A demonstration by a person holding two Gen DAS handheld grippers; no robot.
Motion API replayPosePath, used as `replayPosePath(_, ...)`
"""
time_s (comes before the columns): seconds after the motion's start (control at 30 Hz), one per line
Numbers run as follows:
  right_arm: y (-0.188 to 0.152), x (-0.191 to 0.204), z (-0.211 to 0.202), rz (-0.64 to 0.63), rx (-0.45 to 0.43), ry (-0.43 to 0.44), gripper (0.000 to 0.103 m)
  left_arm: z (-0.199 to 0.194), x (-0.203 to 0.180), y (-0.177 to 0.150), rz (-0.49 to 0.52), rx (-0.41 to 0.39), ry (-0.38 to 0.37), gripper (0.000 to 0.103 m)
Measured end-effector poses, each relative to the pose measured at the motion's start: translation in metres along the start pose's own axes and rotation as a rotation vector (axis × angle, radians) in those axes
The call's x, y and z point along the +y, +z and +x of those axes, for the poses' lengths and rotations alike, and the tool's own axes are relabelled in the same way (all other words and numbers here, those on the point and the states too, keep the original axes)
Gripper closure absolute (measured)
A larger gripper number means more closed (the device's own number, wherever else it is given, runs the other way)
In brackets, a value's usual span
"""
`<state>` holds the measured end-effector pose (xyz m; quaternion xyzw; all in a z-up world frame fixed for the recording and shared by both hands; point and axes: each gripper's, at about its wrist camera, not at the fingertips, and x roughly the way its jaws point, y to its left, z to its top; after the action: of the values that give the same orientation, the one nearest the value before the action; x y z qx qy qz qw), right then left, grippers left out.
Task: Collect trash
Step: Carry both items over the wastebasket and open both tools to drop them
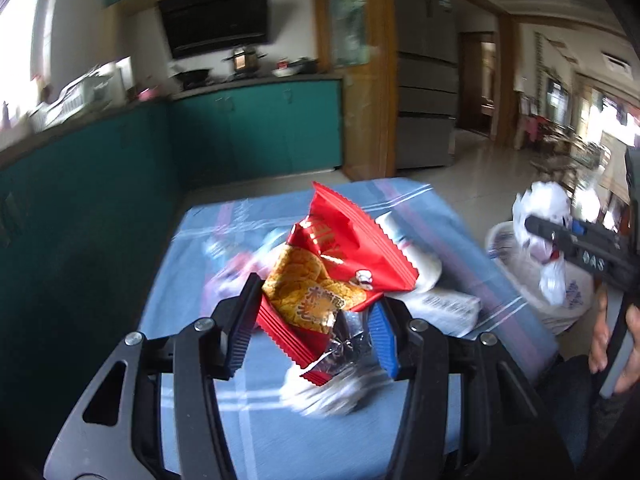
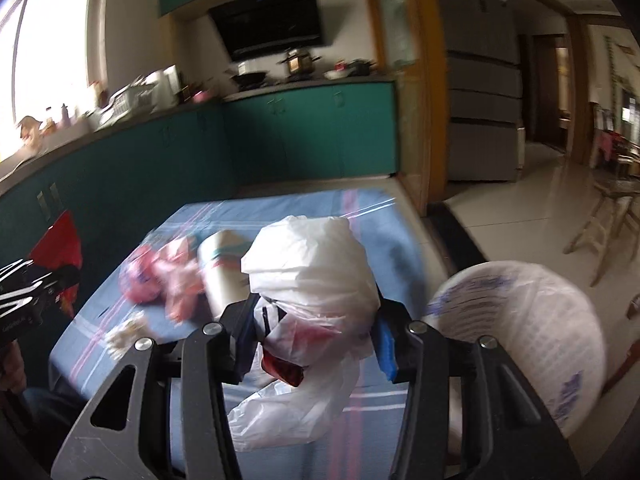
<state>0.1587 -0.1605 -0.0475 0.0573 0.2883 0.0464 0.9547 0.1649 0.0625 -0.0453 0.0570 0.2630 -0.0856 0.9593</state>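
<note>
Two handheld grippers, each carrying one piece of trash above a table [image 1: 208, 360] spread with a blue striped cloth.

Item 1: the left gripper [image 1: 311, 322], jaws pinching one red snack wrapper [image 1: 340, 256], torn open so its silver lining shows, lifted clear of the cloth.

Item 2: the right gripper [image 2: 316, 332], jaws clamped on one crumpled white plastic bag [image 2: 316, 264]; something red shows through the film, what it is I cannot tell. The bag's loose tail hangs down toward the cloth.

Item 3: one waste basket [image 2: 532, 344] lined with a printed white bag, standing just off the table's right edge.

Left on the cloth: one paper cup [image 2: 222, 268] lying on its side; one pink crumpled wrapper [image 2: 160, 276] beside it, blurred; one white printed packet [image 1: 444, 304]; one small pale scrap [image 2: 124, 332] near the front edge.

One hand [image 1: 612, 340] visible on the right gripper's grip.
</note>
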Motion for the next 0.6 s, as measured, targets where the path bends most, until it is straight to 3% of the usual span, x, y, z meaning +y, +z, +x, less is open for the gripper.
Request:
replayPosePath(0.17,0.01,-0.082,-0.022,0.087,-0.075,-0.179,0.055,0.037,-0.06,0.035,0.038,0.064,-0.169,0.05)
replayPosePath(0.3,-0.006,-0.134,-0.023,0.167,-0.082,-0.291,0.055,0.072,-0.122,0.051,0.084,0.106,-0.256,0.05)
replayPosePath(0.43,-0.033,-0.173,-0.007,0.258,-0.027,-0.315,0.055,0.102,-0.182,0.053,0.159,0.144,-0.336,0.05)
replayPosePath(0.6,-0.048,-0.194,0.01,0.268,0.037,-0.368,0.055,0.145,-0.246,0.045,0.227,0.211,-0.405,0.05)
